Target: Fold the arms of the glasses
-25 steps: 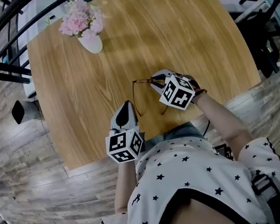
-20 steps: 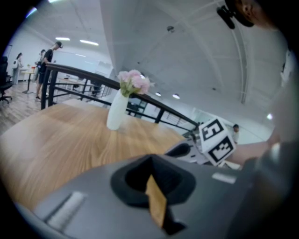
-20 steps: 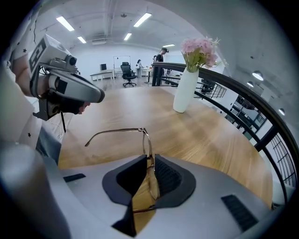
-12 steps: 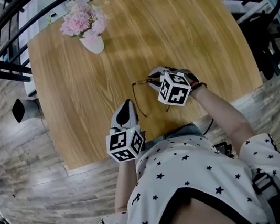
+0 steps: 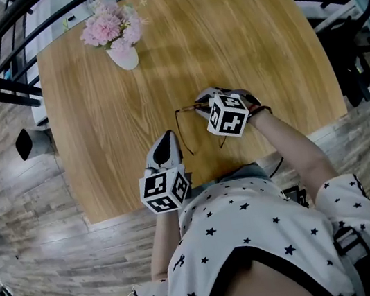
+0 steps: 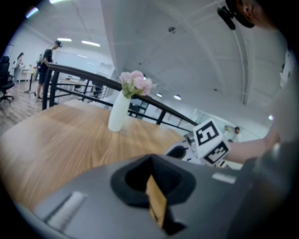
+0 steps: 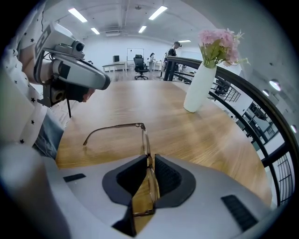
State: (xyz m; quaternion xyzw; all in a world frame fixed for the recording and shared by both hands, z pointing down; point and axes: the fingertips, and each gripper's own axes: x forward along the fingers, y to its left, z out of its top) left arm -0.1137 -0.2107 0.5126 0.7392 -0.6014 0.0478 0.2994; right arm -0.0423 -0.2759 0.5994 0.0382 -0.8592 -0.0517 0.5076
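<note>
Wooden table (image 5: 96, 123), vase of pink flowers (image 5: 119, 46) at the far corner.
Right gripper (image 7: 148, 161) tongs clamped on the front frame of the glasses (image 7: 141, 125), near the table's front edge, one arm sticking out unfolded. Left gripper (image 5: 166, 141) tongs pressed together, empty, close beside the glasses, not touching.

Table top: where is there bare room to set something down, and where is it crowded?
Bare: the right side of the table past the right gripper, and the middle between the vase of flowers and the glasses. Crowded: the near edge, where the right gripper grips the glasses beside the left gripper.
</note>
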